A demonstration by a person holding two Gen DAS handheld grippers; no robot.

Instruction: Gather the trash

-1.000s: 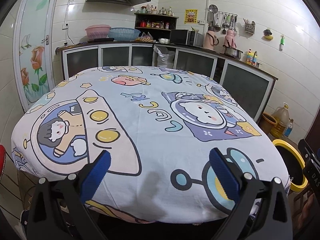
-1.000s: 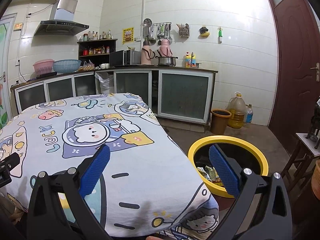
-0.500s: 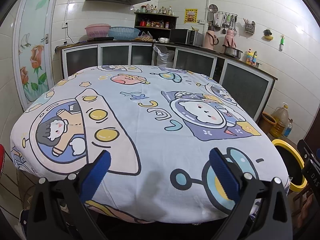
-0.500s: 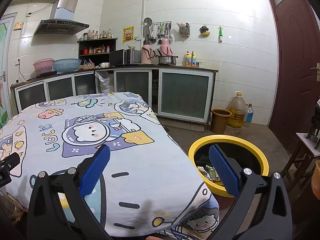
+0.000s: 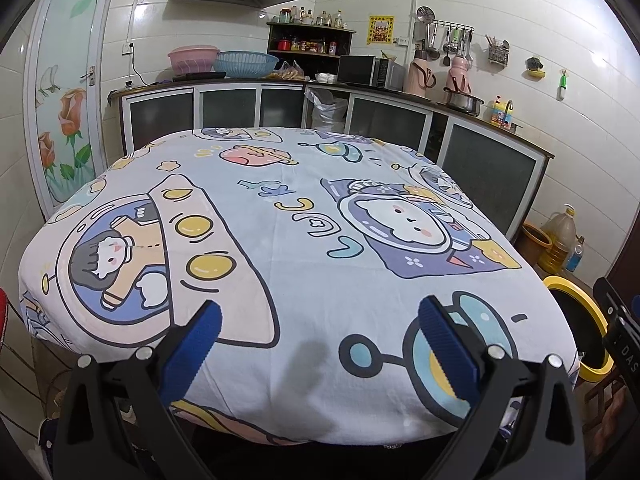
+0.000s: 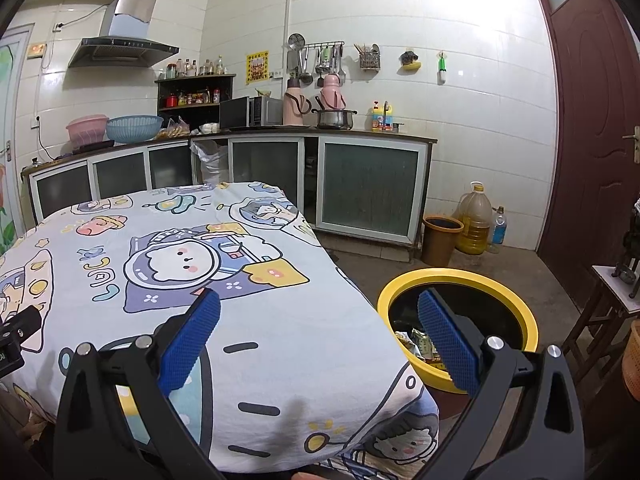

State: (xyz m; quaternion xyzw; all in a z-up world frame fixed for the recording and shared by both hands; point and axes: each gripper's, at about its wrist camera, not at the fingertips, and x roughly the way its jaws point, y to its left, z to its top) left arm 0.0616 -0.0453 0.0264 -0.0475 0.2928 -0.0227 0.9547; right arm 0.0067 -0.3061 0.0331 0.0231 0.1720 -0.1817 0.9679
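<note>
A yellow-rimmed trash bin (image 6: 516, 300) stands on the floor by the table's right corner, with several wrappers (image 6: 416, 342) inside. Its rim also shows at the right edge of the left wrist view (image 5: 576, 292). My left gripper (image 5: 320, 320) is open and empty, held above the table's near edge. My right gripper (image 6: 320, 312) is open and empty, over the table's right corner, its right finger in front of the bin. The cartoon-print tablecloth (image 5: 304, 240) (image 6: 280, 312) shows no trash on it.
Kitchen cabinets (image 6: 368, 188) run along the far wall. A brown bucket (image 6: 440, 238), an oil jug (image 6: 474, 220) and a bottle stand on the floor beyond the bin. A small wooden table (image 6: 612, 300) is at the right. A brown door (image 6: 592, 120) is behind it.
</note>
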